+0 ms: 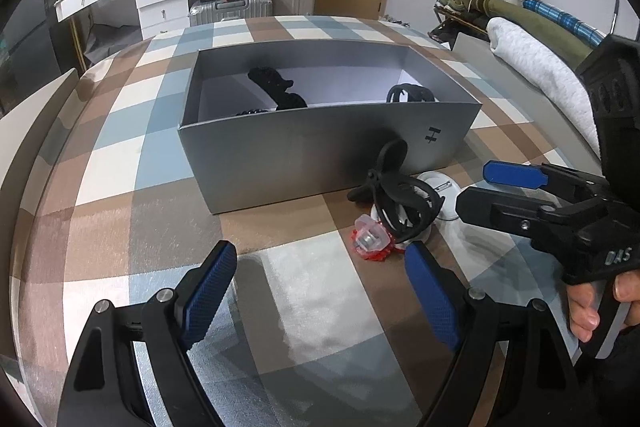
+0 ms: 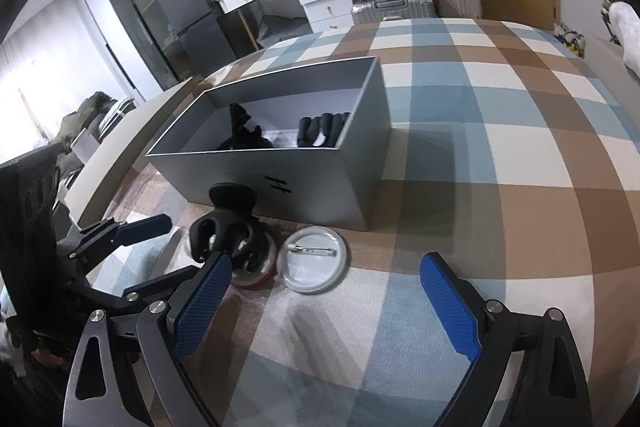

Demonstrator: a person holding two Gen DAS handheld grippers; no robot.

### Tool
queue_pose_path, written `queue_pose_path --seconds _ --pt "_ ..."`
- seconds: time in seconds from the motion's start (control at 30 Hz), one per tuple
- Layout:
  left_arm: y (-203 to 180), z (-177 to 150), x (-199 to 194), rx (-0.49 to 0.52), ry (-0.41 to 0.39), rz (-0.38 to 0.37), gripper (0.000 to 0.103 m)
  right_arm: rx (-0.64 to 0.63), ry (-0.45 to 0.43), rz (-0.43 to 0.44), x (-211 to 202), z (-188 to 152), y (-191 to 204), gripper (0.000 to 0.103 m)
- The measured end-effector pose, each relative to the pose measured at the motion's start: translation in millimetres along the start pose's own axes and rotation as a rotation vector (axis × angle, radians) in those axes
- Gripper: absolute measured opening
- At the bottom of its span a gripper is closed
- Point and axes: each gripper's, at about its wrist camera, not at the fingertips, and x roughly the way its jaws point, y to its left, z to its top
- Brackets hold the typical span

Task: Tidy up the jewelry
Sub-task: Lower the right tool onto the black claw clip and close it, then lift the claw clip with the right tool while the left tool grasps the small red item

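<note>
From the left wrist, the left tool (image 1: 320, 283) hangs wide open and empty over the checked surface (image 1: 120, 187). Ahead stands the grey box (image 1: 312, 155), with dark pieces (image 1: 280, 91) already inside. Outside its front wall lie a black claw clip (image 1: 396, 203), a pink-and-red piece (image 1: 370, 239) and a white round badge (image 1: 440, 187) — apparently still to be sorted.

From the right wrist, the right tool (image 2: 326, 303) is likewise open, gripping nothing. The same clip and badge lie just ahead of it, near the box. My guess: the job is partly done — three pieces remain.
</note>
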Motion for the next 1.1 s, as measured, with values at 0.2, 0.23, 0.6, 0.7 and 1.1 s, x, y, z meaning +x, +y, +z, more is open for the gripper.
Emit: queue_pose_path --seconds 0.2,0.23,0.6,0.7,1.1 --pt "3.1 0.5 2.6 -0.016 0.011 0.003 0.083 -0.031 -0.031 0.052 -3.7 4.9 13.4 0.091" --pt "3.0 0.6 2.4 -0.017 0.012 0.003 0.083 -0.046 -0.036 0.064 -3.9 5.3 17.8 0.087" --pt "3.0 0.7 1.9 -0.021 0.011 -0.003 0.083 -0.112 0.023 0.135 22.5 9.1 44.7 0.063" --pt "2.9 0.4 1.8 -0.021 0.011 -0.003 0.083 -0.102 0.027 0.134 25.9 9.4 42.7 0.053" --pt "3.0 0.5 1.1 -0.024 0.01 -0.006 0.083 -0.072 -0.076 0.188 -8.9 7.3 33.8 0.046"
